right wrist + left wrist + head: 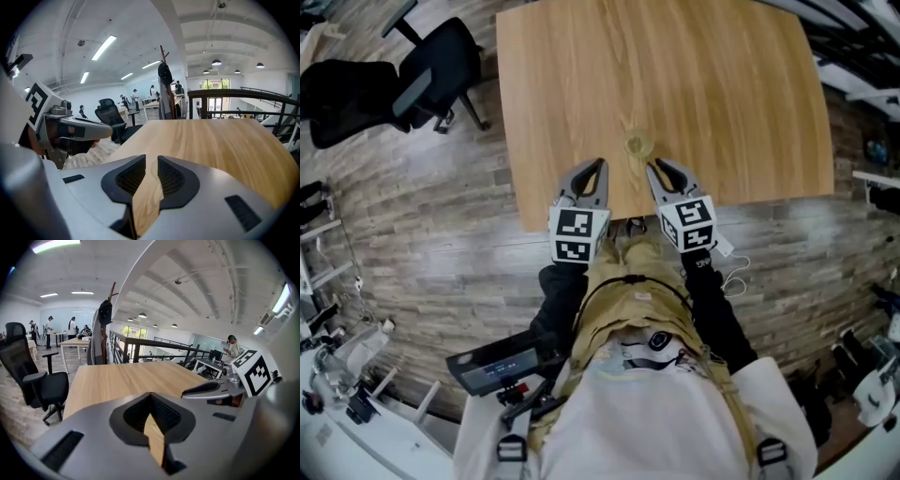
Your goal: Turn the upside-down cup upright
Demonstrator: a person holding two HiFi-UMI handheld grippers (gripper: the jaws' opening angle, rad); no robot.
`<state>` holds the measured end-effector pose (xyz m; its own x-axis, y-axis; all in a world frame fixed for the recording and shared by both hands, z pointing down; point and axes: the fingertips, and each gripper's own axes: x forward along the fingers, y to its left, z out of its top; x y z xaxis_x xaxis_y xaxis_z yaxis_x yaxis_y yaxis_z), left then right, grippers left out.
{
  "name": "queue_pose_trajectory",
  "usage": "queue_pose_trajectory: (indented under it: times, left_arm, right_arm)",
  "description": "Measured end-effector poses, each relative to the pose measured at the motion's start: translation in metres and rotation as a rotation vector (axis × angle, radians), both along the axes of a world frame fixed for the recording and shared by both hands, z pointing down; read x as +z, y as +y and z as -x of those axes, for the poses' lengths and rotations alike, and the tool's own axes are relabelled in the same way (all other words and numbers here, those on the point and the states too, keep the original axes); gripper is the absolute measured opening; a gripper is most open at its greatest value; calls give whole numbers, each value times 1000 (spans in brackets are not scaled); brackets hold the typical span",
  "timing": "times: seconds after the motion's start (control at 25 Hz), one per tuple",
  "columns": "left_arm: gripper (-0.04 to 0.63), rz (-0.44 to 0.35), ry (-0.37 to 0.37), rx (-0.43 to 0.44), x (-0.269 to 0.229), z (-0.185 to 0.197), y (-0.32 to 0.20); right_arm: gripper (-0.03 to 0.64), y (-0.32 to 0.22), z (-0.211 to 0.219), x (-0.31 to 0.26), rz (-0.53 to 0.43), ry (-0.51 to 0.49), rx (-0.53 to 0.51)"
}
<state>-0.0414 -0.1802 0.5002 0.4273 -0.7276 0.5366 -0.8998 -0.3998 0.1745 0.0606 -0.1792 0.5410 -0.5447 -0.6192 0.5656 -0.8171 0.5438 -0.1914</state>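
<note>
A small clear round thing (635, 145), likely the cup, stands on the wooden table (722, 103) near its front edge. I cannot tell which way up it is. My two grippers hang over that edge on either side of it. The left gripper (598, 165) has its fingertips together and nothing between them; in its own view the jaws (150, 397) meet at the tip. The right gripper (654, 166) is just right of the clear thing. In the right gripper view its jaws (151, 159) stand a narrow gap apart, with only a faint glassy outline (153, 169) there.
A black office chair (431, 70) stands on the plank floor left of the table. A coat stand (104, 324) rises behind the table's far end, beside a railing (154, 345). People and desks are far off in the room. The person's body fills the lower head view.
</note>
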Motion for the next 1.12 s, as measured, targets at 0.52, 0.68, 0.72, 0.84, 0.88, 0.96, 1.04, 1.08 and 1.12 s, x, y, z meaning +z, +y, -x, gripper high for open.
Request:
queue_pose_trajectory:
  times: [0.52, 0.68, 0.72, 0.84, 0.88, 0.96, 1.04, 1.08, 1.12]
  left_arm:
    - [2, 120, -35, 16, 63, -2, -8]
    - [2, 131, -38, 13, 71, 2, -9]
    - [2, 132, -38, 11, 72, 3, -8]
    - [2, 132, -37, 7, 73, 2, -7]
    - [2, 132, -36, 5, 74, 3, -7]
    - [2, 135, -34, 0, 75, 5, -4]
    - [2, 140, -34, -7, 77, 10, -1]
    - [2, 142, -36, -11, 78, 13, 1]
    - [2, 144, -37, -17, 79, 16, 2]
  right_arm:
    - [346, -28, 8, 96, 152, 112, -23]
    - [361, -33, 16, 110, 151, 146, -47]
    - [366, -33, 18, 114, 157, 154, -52]
    - [377, -36, 19, 122, 157, 179, -58]
    - [378, -38, 19, 124, 151, 187, -56]
    - [380, -42, 20, 128, 139, 198, -46]
    - [380, -47, 23, 132, 134, 206, -41]
    - [380, -49, 25, 134, 132, 213, -42]
    - [380, -51, 26, 135, 128, 220, -43]
